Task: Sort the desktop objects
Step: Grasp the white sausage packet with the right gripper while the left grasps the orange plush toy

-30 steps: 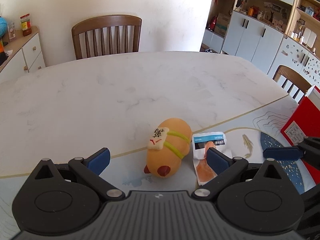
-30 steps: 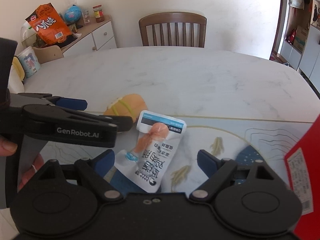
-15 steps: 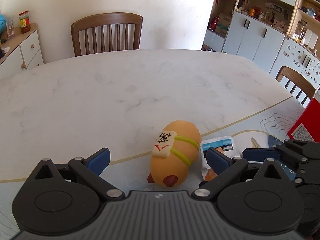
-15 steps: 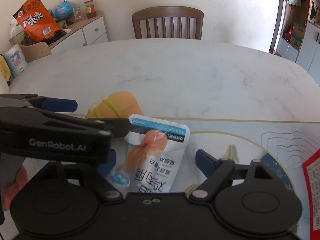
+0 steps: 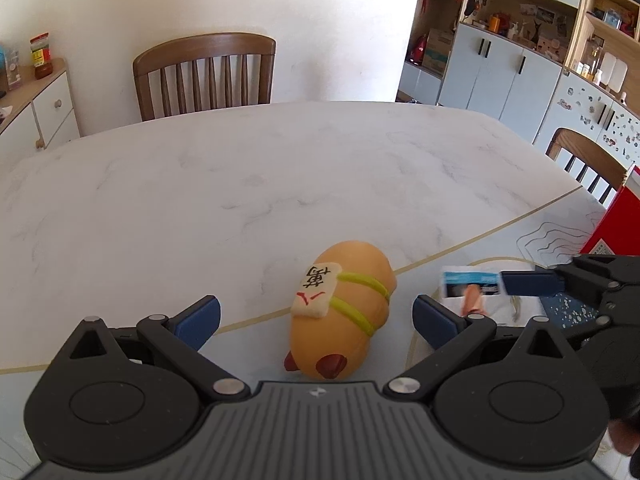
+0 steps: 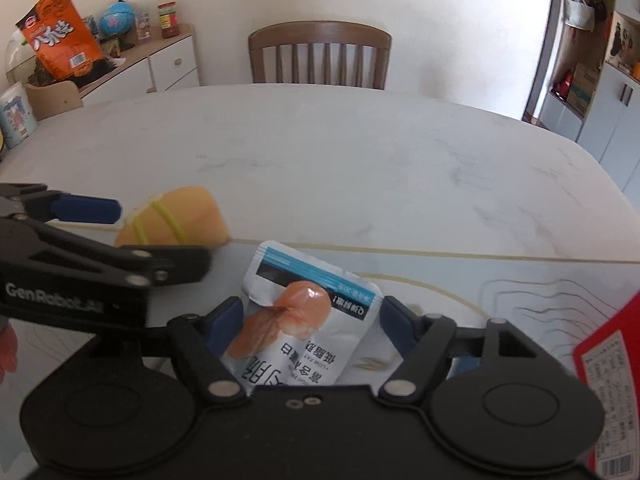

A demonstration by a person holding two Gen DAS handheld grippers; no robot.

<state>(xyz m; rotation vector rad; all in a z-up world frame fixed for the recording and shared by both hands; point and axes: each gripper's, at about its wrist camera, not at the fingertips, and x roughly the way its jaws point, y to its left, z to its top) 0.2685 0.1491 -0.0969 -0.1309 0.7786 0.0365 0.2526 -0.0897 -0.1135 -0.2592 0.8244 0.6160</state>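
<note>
- The orange plush toy (image 5: 344, 312), banded with two yellow-green straps and wearing a white tile with characters, is lying on its side on the marble counter (image 5: 248, 184), right at the curved gold line of the printed mat (image 6: 520, 292).
- The left tongs (image 5: 316, 316) are sitting spread wide, one blue pad on each side of the plush toy, neither pad touching it.
- A white-and-blue snack pouch (image 6: 304, 320) with an orange sausage picture is lying flat on the mat just beside the plush toy, on the side away from the sideboard.
- The right tongs (image 6: 312, 318) are standing spread around the pouch, their blue pads close to its two edges; I cannot tell whether they are touching it.
- From the left wrist view, the right tongs are reaching in beside the plush toy over the pouch (image 5: 476, 292).
- A red box (image 6: 608, 380) is standing at the mat's edge, beyond the pouch from the plush toy.
- A wooden chair (image 5: 206, 74) is facing the far side of the counter, well apart from the plush toy.
- An orange snack bag (image 6: 58, 38) is resting on the white sideboard (image 6: 160, 64) beyond the counter.
</note>
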